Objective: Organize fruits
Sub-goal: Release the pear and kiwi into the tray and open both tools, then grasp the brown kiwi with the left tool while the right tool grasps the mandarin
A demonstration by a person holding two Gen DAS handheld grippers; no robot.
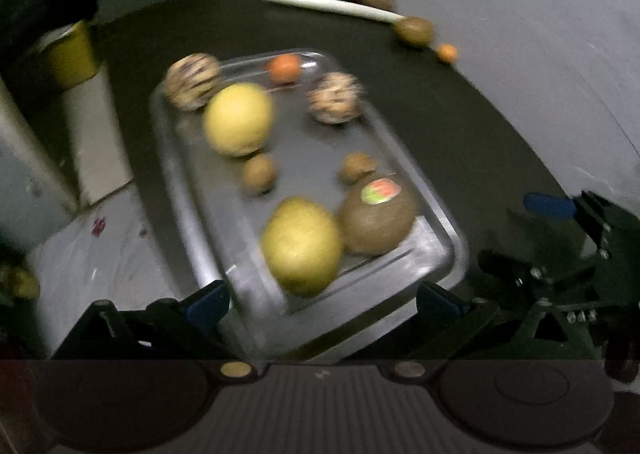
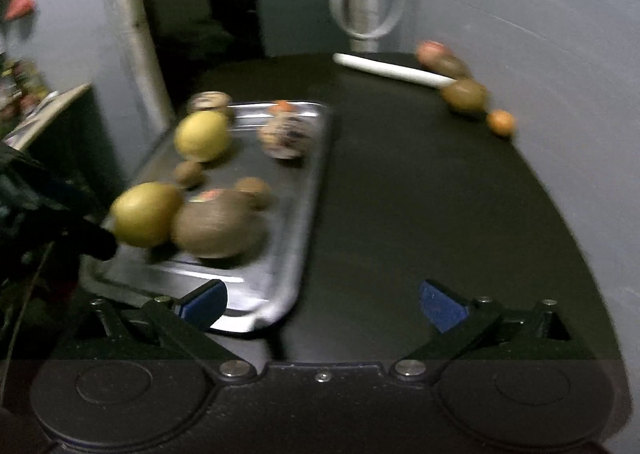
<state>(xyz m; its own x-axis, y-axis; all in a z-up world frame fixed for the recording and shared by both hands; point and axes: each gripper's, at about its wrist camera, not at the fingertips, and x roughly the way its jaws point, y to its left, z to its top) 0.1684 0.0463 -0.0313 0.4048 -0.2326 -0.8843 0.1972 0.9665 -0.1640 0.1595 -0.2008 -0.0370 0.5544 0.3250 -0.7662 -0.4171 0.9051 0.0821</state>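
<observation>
A metal tray [image 1: 436, 250] [image 2: 280, 286] sits on the dark table [image 1: 440, 102] [image 2: 420, 214]. In it lie two yellow fruits [image 1: 302, 246] [image 1: 238, 118], a brown fruit with a sticker [image 1: 378, 216] [image 2: 218, 224], two small brown fruits [image 1: 259, 173], two striped balls [image 1: 336, 96] and a small orange [image 1: 285, 67]. At the far right of the table lie a kiwi [image 2: 466, 95], a small orange fruit [image 2: 500, 122] and a pinkish fruit [image 2: 430, 51]. My left gripper [image 1: 320, 304] is open and empty over the tray's near end. My right gripper [image 2: 322, 302] is open and empty at the tray's near right corner.
A white stick [image 1: 332, 4] [image 2: 392, 70] lies at the table's far side beside the loose fruits. The right gripper's body [image 1: 580, 254] shows in the left wrist view. A yellow container [image 1: 72, 54] stands left of the table. A grey wall lies to the right.
</observation>
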